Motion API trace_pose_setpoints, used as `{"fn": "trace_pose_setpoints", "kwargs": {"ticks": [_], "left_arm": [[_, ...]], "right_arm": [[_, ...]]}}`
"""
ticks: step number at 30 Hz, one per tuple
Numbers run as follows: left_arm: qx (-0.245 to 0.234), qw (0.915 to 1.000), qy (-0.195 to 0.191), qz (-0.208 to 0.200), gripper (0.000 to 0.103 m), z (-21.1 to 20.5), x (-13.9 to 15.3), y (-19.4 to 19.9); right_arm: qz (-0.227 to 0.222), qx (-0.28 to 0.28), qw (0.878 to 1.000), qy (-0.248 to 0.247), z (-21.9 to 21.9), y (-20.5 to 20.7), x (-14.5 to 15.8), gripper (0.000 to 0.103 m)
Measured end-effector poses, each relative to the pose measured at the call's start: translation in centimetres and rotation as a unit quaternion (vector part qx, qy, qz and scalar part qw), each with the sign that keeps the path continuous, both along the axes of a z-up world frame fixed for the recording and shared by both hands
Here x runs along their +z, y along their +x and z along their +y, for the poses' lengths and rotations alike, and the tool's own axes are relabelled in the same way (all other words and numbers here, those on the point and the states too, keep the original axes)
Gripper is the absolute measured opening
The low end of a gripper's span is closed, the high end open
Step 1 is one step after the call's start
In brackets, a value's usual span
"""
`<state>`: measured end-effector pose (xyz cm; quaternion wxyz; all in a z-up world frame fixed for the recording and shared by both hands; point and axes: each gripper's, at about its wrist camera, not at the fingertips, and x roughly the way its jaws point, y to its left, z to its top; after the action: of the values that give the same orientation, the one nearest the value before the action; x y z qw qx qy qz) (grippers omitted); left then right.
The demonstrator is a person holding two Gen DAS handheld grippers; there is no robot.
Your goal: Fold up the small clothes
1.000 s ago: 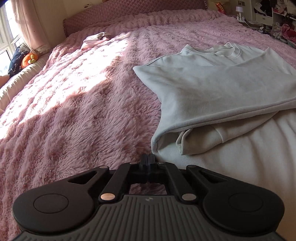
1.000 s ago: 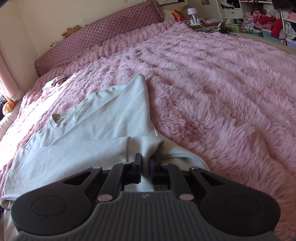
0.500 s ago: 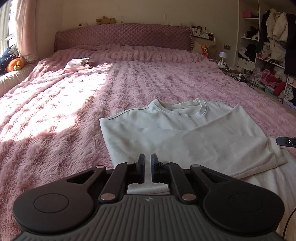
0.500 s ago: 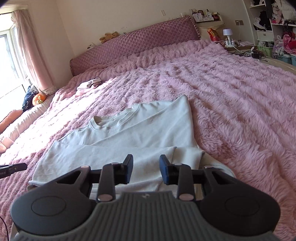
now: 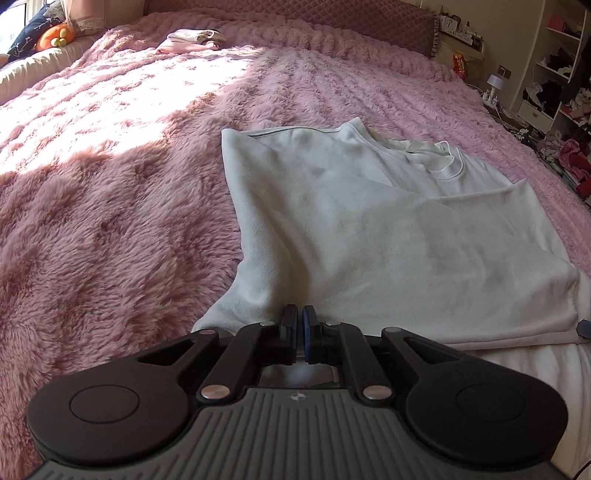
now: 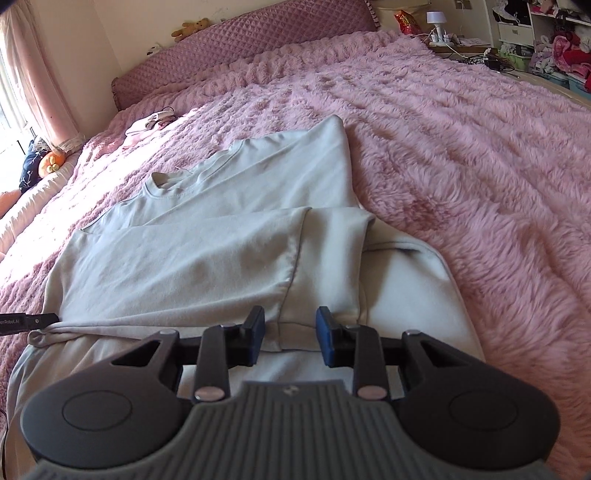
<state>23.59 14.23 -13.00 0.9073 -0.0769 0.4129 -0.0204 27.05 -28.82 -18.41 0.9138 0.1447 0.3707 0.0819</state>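
A pale grey-green sweatshirt lies flat on the pink fluffy bedspread, collar towards the headboard, with one sleeve folded across its body. My left gripper hovers over the shirt's near left edge, its pads a narrow slit apart with nothing between them. In the right wrist view the sweatshirt shows both sleeves folded inward. My right gripper stands open just above the folded sleeve's cuff. Its jaws are closing slightly and the pads do not press on the cloth. The left gripper's tip shows at the left edge.
A small pile of folded clothes lies near the headboard. An orange plush toy sits by the window side. Shelves with heaped clothes and a nightstand with a lamp stand right of the bed.
Both grippers let go of the shirt and drew back over it. The left pads went from pressed together to a slit apart. The right jaws opened wide.
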Motion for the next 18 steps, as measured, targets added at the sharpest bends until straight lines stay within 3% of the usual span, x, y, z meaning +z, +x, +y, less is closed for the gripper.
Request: {"fn": "trace_pose_setpoints", "kwargs": {"ticks": [4,6,9,12,13,14,18], "left_arm": [[0.012,0.9997,-0.02,-0.008,0.01,0.1,1.6,-0.9],[0.008,0.9992,-0.029,-0.025,0.017,0.1,3.1,-2.4],[-0.002,0.998,-0.042,-0.046,0.023,0.0,5.2,-5.3],[-0.01,0.9961,-0.066,-0.057,0.045,0.2,6.7,-8.7],[-0.01,0.9956,-0.074,-0.057,0.058,0.2,7.0,-9.8],[-0.01,0.9947,-0.084,-0.057,0.064,0.4,7.3,-11.2],[-0.025,0.9914,-0.115,-0.058,0.07,0.9,7.8,-16.6]], "right_arm": [[0.011,-0.007,1.0,0.006,-0.1,0.1,0.9,0.028],[0.003,-0.014,1.0,0.017,-0.5,-0.8,2.2,0.039],[-0.02,-0.005,1.0,0.019,-1.5,-2.9,4.4,0.04],[-0.038,0.01,0.999,0.013,-2.5,-5.5,6.3,0.049],[-0.043,0.019,0.999,0.01,-3.0,-6.8,7.0,0.052],[-0.047,0.025,0.999,0.008,-3.3,-7.8,7.5,0.056],[-0.051,0.073,0.996,0.007,-5.4,-12.5,8.9,0.064]]}}
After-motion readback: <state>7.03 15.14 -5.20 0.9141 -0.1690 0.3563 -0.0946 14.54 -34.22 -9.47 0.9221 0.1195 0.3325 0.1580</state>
